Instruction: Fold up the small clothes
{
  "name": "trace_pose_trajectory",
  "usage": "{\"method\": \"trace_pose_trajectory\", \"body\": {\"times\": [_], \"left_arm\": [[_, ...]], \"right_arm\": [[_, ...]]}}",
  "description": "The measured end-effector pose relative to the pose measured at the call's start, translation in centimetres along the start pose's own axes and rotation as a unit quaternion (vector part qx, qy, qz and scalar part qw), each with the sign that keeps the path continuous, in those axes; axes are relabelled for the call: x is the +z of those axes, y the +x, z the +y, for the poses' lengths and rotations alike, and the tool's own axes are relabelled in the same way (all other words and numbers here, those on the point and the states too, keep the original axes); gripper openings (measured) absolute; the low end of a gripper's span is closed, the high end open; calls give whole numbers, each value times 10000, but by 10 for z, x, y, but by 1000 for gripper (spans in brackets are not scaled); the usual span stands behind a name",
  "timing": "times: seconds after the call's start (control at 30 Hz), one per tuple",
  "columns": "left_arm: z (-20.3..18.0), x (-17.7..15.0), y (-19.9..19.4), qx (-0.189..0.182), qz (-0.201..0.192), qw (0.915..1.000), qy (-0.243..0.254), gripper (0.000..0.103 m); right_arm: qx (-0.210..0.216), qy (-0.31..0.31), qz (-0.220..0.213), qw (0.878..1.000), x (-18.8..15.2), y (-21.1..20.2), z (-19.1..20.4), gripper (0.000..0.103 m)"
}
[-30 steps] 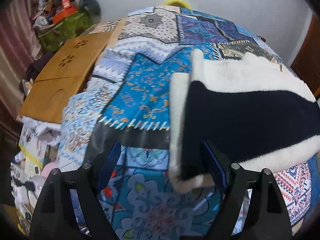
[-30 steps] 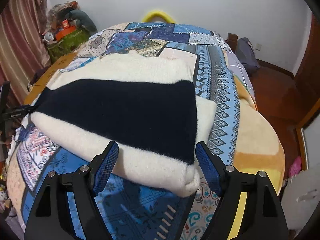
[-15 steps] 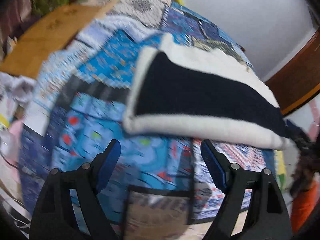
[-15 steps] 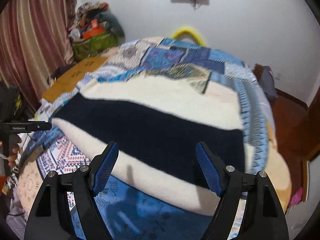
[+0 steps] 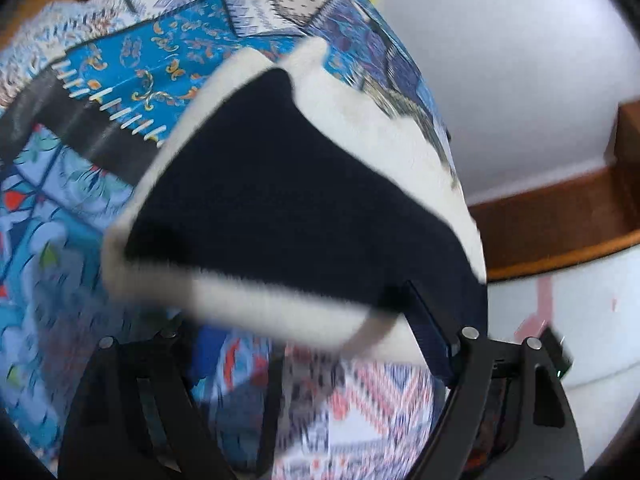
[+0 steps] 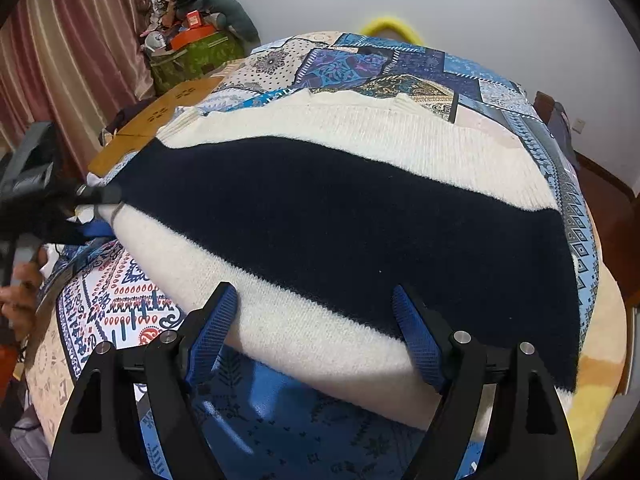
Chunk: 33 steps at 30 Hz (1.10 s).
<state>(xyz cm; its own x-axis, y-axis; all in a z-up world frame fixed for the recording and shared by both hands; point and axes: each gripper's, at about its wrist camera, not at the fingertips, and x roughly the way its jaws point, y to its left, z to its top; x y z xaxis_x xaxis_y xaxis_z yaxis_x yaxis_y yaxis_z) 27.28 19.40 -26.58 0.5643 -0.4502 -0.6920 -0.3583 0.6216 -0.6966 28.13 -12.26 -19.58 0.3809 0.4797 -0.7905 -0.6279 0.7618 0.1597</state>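
Observation:
A folded cream sweater with a broad navy band point(image 6: 340, 216) lies on the patchwork bedspread point(image 6: 372, 64). In the left wrist view the sweater point(image 5: 280, 208) fills the middle, blurred by motion. My left gripper point(image 5: 308, 332) is open, its fingers at the sweater's near edge; the left finger is blurred and partly hidden by the cloth. It also shows at the sweater's left end in the right wrist view point(image 6: 92, 196). My right gripper point(image 6: 314, 320) is open, its blue pads astride the sweater's near cream edge, holding nothing.
A wooden board point(image 6: 160, 120) lies at the bed's left side. A green bag with piled clutter point(image 6: 192, 48) stands by striped curtains point(image 6: 72, 60). A yellow hoop point(image 6: 386, 26) sits at the bed's far end. Wooden floor point(image 5: 560, 216) lies to the right.
My left gripper has swung right and closed in on the sweater's end, with strong blur. My right gripper has moved forward and down to the sweater's near edge. Both stay open.

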Motion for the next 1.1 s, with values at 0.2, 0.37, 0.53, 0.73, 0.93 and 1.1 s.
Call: {"method": "trace_pose_trajectory", "body": {"times": [0.2,0.37,0.53,0.73,0.93,1.1], "left_arm": [[15,36,12,83,-345,9972,-659,59],[9,40,0,383,-537,9974,-295,27],[-15,36,-45,1168,-1114,9855,528,25],[-40,32,-110,2275,-1996,9452,1224,25],[-78,21,-129,2592,-2355,9203,1742,25],[-124,14,-116,2414,-2436,9161,2080,25]], "right_arm": [[24,48,47,10000,1,-1,1,78],[87,97,122,9998,7,-4,1,77],[74,128,-60,9999,14,-19,2,76],[69,168,-263,9995,18,-36,0,60],[142,157,-23,9998,6,-23,3,45],[265,321,143,9990,-3,-9,-4,44]]}}
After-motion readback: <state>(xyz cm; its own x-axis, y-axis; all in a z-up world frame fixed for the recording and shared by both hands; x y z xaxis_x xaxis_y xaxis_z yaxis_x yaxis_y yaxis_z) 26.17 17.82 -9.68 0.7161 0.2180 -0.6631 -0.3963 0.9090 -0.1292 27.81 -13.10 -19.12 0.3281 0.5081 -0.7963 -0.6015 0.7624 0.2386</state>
